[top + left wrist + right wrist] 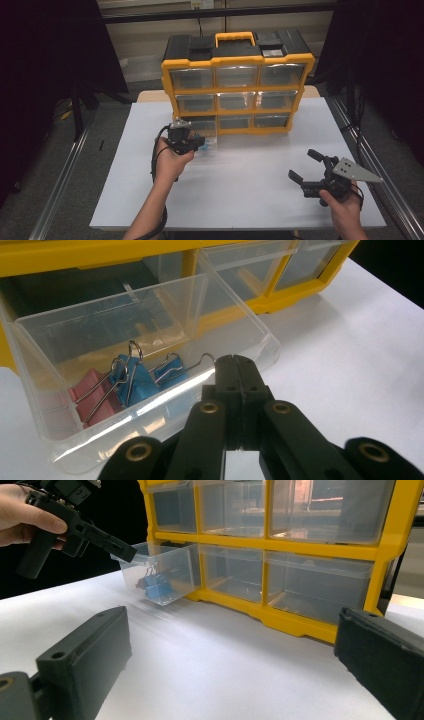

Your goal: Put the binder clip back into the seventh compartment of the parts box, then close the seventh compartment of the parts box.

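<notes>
A yellow and black drawer organizer (237, 60) stands at the back of the white table top (240, 200). Its bottom left clear drawer (150, 310) is pulled out. Inside lie a pink binder clip (92, 392) and two blue binder clips (140, 382). My left gripper (233, 362) is shut with its jaws pressed together and nothing between them. Its tips sit at the drawer's front rim, and it also appears in the high view (200, 145) and the right gripper view (125, 554). My right gripper (306, 166) stands open and empty at the table's right front, facing the organizer (320, 550).
The other organizer drawers (235, 75) are closed and look see-through. Black curtains hang on both sides. Metal rails (370, 165) run along the table's edges. Bare white table lies between the two grippers.
</notes>
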Available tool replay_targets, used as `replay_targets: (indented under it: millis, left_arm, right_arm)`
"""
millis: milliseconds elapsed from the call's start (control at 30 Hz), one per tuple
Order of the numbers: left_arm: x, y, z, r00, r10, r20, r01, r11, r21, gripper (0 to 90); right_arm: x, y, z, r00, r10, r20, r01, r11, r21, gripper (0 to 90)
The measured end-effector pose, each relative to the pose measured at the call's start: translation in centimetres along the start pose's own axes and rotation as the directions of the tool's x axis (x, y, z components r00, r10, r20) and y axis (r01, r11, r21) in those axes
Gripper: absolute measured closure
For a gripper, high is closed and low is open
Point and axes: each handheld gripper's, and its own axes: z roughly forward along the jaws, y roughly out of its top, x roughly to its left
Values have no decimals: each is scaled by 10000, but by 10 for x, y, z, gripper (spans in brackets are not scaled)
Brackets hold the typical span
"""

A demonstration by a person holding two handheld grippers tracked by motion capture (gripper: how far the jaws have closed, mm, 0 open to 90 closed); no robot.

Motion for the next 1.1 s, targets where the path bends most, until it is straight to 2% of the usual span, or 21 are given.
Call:
replay_targets:
  millis: [67,200,233,433,500,633,667,800,867,900,933,967,1067,1100]
  left_arm:
    - [0,0,0,10000,-75,11,76,10000,-58,900]
    - [0,0,0,10000,-3,-44,3,10000,0,900]
    - [1,0,-1,9999,166,-44,-166,9998,114,900]
    - [1,0,0,9998,173,-99,-172,9998,29,900]
    - [2,0,-2,9990,392,-231,-386,9989,274,900]
    - [2,0,0,9998,92,-194,-93,9999,-39,900]
    - [0,0,0,9995,-168,-260,163,9997,-190,900]
    - [2,1,0,9992,246,-326,-245,9997,22,900]
    - [2,1,1,9991,230,-363,-231,9997,-19,900]
    - [1,1,3,9994,-75,-343,67,9997,-228,900]
    - [0,1,4,9993,-186,-337,174,9992,-354,900]
    - [3,2,3,9992,163,-375,-167,9998,-107,900]
    - [2,2,5,9992,-98,-397,86,9995,-310,900]
    - [3,2,5,9992,-36,-391,25,9996,-282,900]
  right_arm:
    - [0,0,0,10000,1,-6,-1,10000,1,16]
    - [0,0,0,10000,-19,-18,19,10000,7,17]
    - [0,0,0,10000,-18,-19,18,10000,6,16]
    - [0,0,-1,10000,66,-35,-66,10000,-15,17]
    - [0,0,0,10000,6,-1,-6,10000,-20,17]
    - [0,0,1,10000,3,-66,-4,10000,-28,17]
    - [0,0,1,10000,-7,-50,6,10000,-42,16]
    - [0,1,0,10000,52,-13,-52,10000,-27,17]
    - [0,0,0,10000,15,-32,-15,10000,-45,16]
    - [0,1,1,10000,6,-45,-6,10000,-52,16]
    - [0,1,1,10000,-3,-45,3,10000,-43,16]
    - [0,1,0,10000,10,-39,-11,10000,-48,16]
    - [0,1,0,10000,41,-19,-41,10000,-23,16]
    - [0,1,0,10000,52,-26,-52,10000,-23,16]
